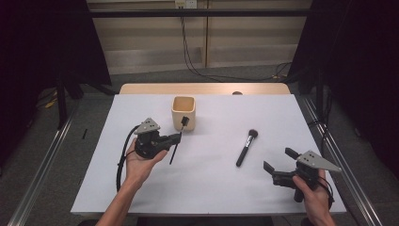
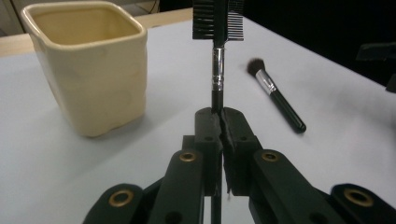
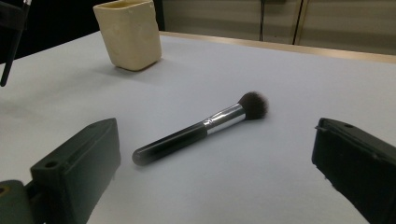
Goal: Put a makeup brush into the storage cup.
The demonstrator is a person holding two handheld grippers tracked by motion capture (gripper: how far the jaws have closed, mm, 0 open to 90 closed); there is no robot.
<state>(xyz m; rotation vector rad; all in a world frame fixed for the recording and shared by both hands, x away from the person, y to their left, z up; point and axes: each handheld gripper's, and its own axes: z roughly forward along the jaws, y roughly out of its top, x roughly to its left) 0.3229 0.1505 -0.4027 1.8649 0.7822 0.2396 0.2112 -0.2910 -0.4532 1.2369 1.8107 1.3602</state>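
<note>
My left gripper (image 1: pixel 179 138) is shut on the thin black handle of a brow comb-brush (image 1: pixel 184 122), holding it above the table. Its comb head (image 2: pixel 217 18) points toward the cream square cup (image 1: pixel 183 112), just to the cup's right; the handle's tail hangs below the jaws. In the left gripper view the jaws (image 2: pixel 219 115) press together around the handle, with the cup (image 2: pixel 93 70) to the left. A black powder brush (image 1: pixel 246 148) with a silver ferrule lies on the white table. My right gripper (image 1: pixel 277 159) rests low near the front right, open, aimed at that brush (image 3: pixel 201 128), nothing between its jaws (image 3: pixel 215 156).
The white table top (image 1: pixel 211 188) has a wooden strip along its far edge (image 1: pixel 207 88). Metal rails run along both sides of the table, and black curtains stand left and right. Cables trail across the floor behind.
</note>
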